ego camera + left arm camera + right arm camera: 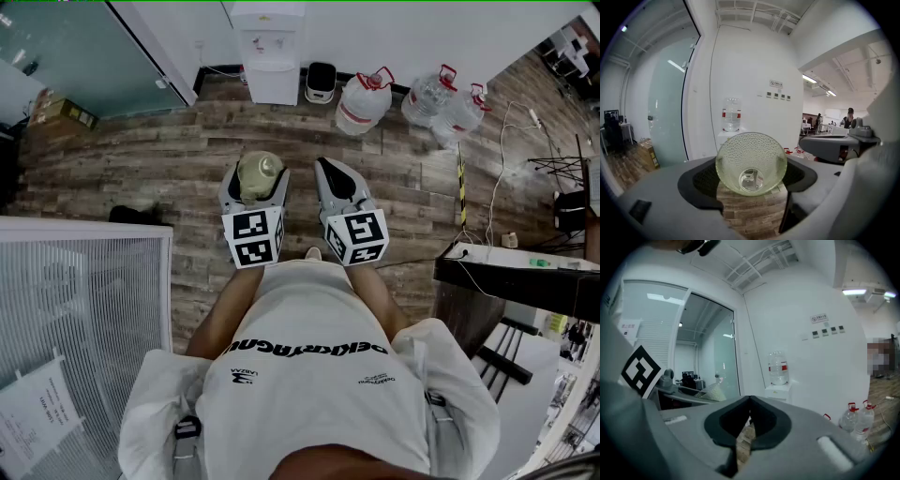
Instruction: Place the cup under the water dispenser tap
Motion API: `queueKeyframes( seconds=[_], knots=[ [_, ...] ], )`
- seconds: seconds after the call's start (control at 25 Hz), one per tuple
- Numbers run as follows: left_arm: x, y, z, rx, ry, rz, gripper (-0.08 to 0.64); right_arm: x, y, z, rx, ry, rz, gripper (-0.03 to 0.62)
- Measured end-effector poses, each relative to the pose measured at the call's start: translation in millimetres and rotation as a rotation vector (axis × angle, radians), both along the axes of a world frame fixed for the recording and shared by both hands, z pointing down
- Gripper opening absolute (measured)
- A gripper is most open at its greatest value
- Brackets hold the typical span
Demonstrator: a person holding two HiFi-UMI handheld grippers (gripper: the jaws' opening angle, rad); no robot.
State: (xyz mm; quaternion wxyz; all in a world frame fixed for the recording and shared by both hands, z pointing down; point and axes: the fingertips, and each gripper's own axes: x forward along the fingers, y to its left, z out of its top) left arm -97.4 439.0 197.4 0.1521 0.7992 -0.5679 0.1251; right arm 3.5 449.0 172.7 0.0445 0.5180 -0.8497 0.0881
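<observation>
A wood-plank floor (169, 169) is being observed across the room. Three large water jugs (427, 94) with red caps are being noted close together by the far wall, with a small black-and-white object (321, 82) being recorded left of them. A cardboard box (64, 113) is being logged beside a glass partition (84, 47). A white slatted panel (84, 300) is being seen at lower left. A dark desk (525, 281) is being seen at right, a green bottle (542, 263) resting on it.

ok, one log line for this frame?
left tool: shut on clear dimpled glass cup | right tool: shut, empty | white water dispenser: ahead, cup not yet under it
</observation>
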Motion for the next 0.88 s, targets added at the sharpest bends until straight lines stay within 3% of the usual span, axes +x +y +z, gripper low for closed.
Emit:
queueKeyframes(
  seconds=[0.88],
  knots=[
    [79, 11, 20, 0.017, -0.049, -0.034, 0.376, 85, -5, 14, -0.006, -0.112, -0.022, -0.002]
  ],
)
